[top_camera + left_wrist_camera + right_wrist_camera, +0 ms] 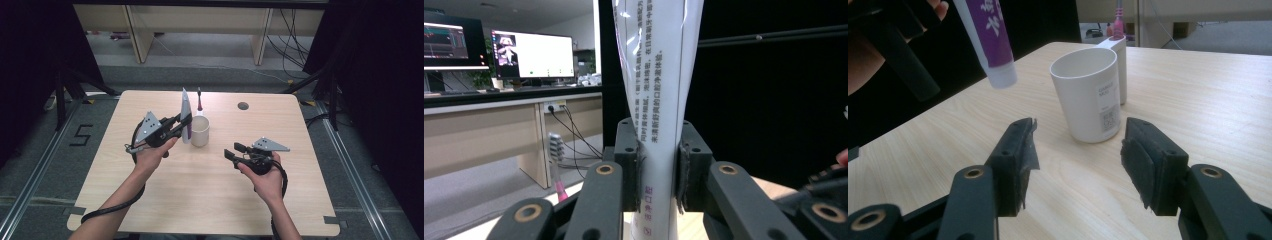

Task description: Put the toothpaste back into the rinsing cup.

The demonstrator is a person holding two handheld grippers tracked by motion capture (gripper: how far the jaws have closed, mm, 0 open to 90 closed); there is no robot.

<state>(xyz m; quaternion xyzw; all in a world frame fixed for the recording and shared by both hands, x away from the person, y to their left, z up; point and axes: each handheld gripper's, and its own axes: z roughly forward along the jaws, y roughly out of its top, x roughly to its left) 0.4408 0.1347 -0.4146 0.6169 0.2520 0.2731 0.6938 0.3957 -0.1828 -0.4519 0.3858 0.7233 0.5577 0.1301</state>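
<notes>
A white and purple toothpaste tube (186, 116) hangs upright, cap down, just left of a white cup (200, 131) at the table's middle. My left gripper (184, 121) is shut on the tube (659, 115), whose printed body rises between the jaws. In the right gripper view the tube's capped end (993, 45) floats above the table, left of the cup (1091, 97). A pink toothbrush (199, 99) stands in a white holder behind the cup, also seen as the toothbrush (555, 167). My right gripper (232, 151) is open and holds nothing, right of the cup; its jaws (1078, 160) point at it.
The light wooden table (210, 200) has a round cable hole (243, 106) near its far edge. Desk legs and cables lie on the floor beyond. Dark curtains flank both sides.
</notes>
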